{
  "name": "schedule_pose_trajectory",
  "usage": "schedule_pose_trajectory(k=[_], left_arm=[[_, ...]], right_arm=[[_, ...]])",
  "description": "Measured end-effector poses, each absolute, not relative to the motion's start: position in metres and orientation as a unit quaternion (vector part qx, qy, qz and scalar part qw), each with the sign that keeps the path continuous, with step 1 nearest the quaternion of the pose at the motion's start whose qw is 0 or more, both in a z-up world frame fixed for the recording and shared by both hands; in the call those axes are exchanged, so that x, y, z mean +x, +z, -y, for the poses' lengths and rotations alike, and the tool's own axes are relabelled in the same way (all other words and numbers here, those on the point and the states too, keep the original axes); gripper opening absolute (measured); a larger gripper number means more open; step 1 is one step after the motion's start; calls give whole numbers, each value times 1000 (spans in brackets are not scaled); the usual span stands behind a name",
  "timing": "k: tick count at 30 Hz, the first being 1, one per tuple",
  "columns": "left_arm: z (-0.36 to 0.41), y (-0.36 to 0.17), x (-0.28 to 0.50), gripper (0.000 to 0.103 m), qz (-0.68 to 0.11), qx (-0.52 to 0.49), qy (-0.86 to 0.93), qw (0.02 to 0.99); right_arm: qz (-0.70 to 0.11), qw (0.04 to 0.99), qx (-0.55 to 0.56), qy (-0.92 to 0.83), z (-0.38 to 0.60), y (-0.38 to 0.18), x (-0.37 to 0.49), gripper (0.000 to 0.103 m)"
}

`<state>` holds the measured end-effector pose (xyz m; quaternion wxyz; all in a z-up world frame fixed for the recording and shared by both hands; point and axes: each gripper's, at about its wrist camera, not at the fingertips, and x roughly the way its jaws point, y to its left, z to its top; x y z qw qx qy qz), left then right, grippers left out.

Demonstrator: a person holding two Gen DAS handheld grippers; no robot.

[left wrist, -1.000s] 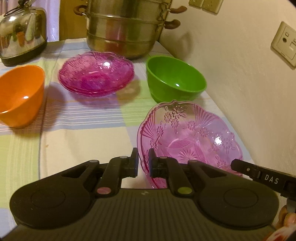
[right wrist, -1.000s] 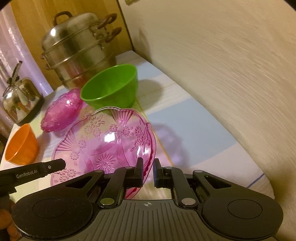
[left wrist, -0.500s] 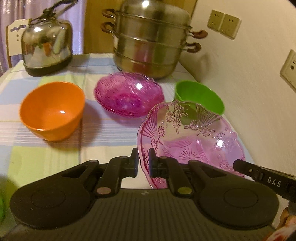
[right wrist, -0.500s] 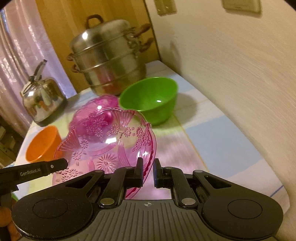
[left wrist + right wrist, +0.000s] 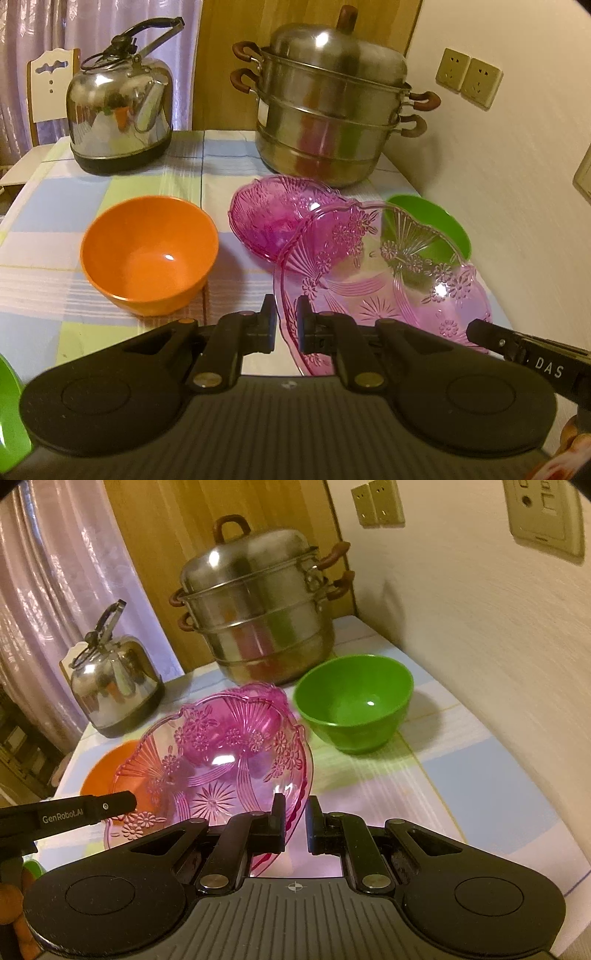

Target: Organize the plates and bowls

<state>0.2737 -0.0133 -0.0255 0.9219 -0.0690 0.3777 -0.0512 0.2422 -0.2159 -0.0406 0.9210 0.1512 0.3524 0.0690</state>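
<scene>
- Left gripper (image 5: 286, 325) is clenched on the near left rim of the pink glass plate (image 5: 388, 284); rim sits between the pads, jaws nearly closed
- Right gripper (image 5: 295, 825) is clenched on the opposite rim of the same plate (image 5: 218, 760), pinching the scalloped edge
- Plate is held by both grippers, in the air above the checked tablecloth (image 5: 110, 192), tilted, not touching it
- Second pink glass plate (image 5: 273, 218) rests on the cloth just in front of the steel steamer pot (image 5: 328, 110); looks like the likely stack target
- Green bowl (image 5: 354, 701) sits right of it near the wall; orange bowl (image 5: 147, 251) sits on the left side, apart from the plates
- Steel kettle (image 5: 122, 110) stands back left, well clear
- Part of another green thing shows at the left view's lower left edge, too cut off to name
- Risk: thin pinch on smooth glass at two rim points; if the hands drift apart or twist unevenly the rim could slip out and the plate drop
- Risk: lowered while tilted, one edge may hit the resting plate first and chip or skid it toward the pot
- Risk: the carried plate's far edge hangs near the green bowl rim and could knock it
- Risk: uneven release could leave it seated crooked on the stack
</scene>
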Motion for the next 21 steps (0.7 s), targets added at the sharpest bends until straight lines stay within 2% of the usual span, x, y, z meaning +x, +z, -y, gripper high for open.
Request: schedule_pose_trajectory(k=[21], left_arm=[[-13,-25,351,9,-357,-85,-49,929]], right_arm=[[-339,928,135,76,191,-34,317,10]])
